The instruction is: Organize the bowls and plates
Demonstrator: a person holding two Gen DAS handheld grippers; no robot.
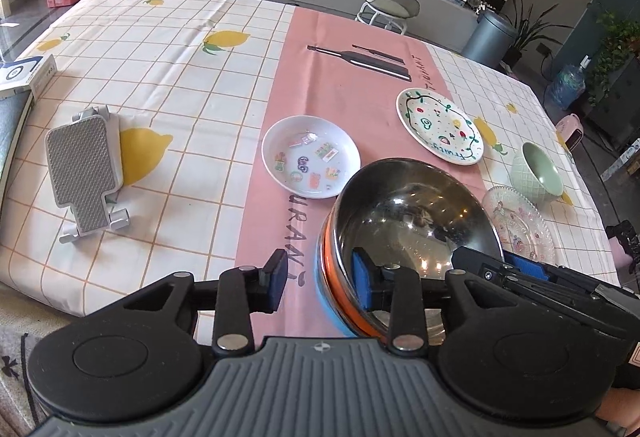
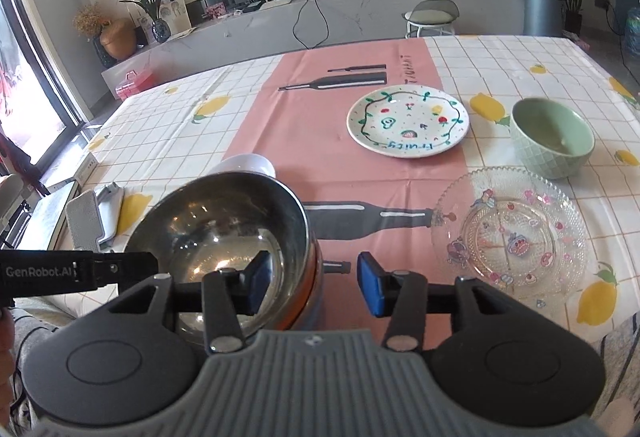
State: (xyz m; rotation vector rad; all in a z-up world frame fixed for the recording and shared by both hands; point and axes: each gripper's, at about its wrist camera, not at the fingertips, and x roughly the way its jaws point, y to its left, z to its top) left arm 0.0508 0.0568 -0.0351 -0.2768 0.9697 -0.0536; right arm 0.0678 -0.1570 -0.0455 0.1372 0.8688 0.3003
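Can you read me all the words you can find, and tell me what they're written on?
"GenRobot.AI": on the black bar of the left tongs.
"Fruity": blue letters, upside down here, on the white painted plate.
"URANT", partly hidden: on the pink tablecloth strip; the same print farther away is too blurred.
Box at the table edge: print too small to read.

Steel bowl: polished metal, mirror-like inside. Glass plate: clear, beaded rim. Fruit plate and green bowl: glossy ceramic; bowl outside embossed. Tablecloth: matt cloth.
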